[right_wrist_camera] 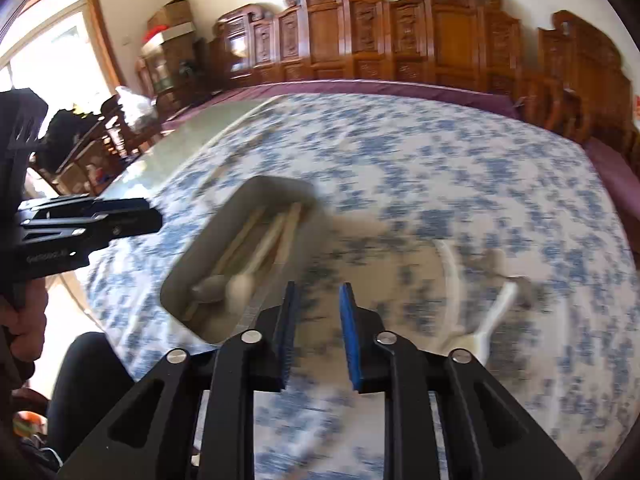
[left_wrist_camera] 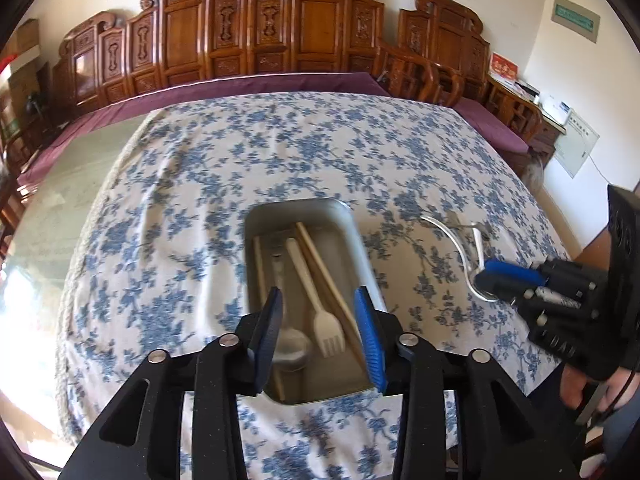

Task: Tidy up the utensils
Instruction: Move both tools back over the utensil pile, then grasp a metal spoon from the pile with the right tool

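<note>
Your left gripper [left_wrist_camera: 318, 316] hangs over the metal tray [left_wrist_camera: 352, 224] at centre frame, jaws apart and empty; a spoon [left_wrist_camera: 290, 346], a pale fork [left_wrist_camera: 326, 330] and chopsticks [left_wrist_camera: 324, 268] lie inside. At right, your right gripper [left_wrist_camera: 486, 278] sits by the loose utensils [left_wrist_camera: 466, 248] on the flowered counter [left_wrist_camera: 200, 184], jaws parted, nothing between them.

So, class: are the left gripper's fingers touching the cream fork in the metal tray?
Apart. The left wrist view shows the left gripper open, with the cream fork lying loose between them.
</note>
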A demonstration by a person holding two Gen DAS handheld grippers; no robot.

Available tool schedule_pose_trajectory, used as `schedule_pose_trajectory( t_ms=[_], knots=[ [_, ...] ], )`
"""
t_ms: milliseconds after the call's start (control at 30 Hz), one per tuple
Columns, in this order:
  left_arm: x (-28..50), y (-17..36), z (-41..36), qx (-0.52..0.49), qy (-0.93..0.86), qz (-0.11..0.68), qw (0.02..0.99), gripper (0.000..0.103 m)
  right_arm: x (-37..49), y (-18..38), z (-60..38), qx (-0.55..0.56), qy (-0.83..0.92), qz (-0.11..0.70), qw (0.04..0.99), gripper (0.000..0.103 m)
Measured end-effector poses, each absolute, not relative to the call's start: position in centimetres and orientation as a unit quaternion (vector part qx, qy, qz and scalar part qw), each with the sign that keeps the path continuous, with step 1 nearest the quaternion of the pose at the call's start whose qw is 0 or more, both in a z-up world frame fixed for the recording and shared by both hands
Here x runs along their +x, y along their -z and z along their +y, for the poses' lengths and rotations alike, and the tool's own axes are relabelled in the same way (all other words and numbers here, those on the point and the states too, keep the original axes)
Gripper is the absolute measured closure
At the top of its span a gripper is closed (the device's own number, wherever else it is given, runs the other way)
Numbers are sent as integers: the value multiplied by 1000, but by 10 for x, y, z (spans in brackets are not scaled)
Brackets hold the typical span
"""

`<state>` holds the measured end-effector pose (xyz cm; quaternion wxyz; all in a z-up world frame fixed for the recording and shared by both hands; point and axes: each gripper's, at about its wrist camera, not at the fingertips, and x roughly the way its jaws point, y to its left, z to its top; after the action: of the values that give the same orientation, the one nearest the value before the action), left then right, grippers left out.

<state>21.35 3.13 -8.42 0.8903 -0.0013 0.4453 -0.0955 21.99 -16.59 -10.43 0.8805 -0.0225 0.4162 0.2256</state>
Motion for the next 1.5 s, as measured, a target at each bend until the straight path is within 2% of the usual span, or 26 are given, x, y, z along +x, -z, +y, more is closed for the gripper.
schedule_pose_trajectory(
  t_ms=[67,133,233,733,933,1200,1300,1400,1467,1500],
  knots=[
    [215,87,21,-2,102,446,889,51,225,106,-184,-23,-208,417,884,76],
    [218,91,13,-1,107,446,889,37,230,109,-204,-17,-189,419,888,66],
    [222,98,1,0,115,448,887,30,237,116,-227,-10,-167,424,890,64],
    [252,131,-43,-12,139,453,880,28,282,176,-271,37,-122,477,870,64],
    [258,144,-57,0,146,464,874,28,307,174,-276,2,-115,463,879,64],
    [263,154,-73,2,154,472,868,28,339,193,-274,-60,-115,483,866,64],
    [264,157,-79,3,157,474,866,28,345,200,-268,-96,-113,489,860,59],
    [263,157,-84,6,159,475,865,28,348,204,-269,-107,-109,495,855,59],
    [263,158,-89,8,160,476,864,28,348,204,-272,-105,-110,496,855,60],
    [263,158,-91,9,161,477,864,28,347,202,-274,-99,-112,494,857,67]
  ],
)
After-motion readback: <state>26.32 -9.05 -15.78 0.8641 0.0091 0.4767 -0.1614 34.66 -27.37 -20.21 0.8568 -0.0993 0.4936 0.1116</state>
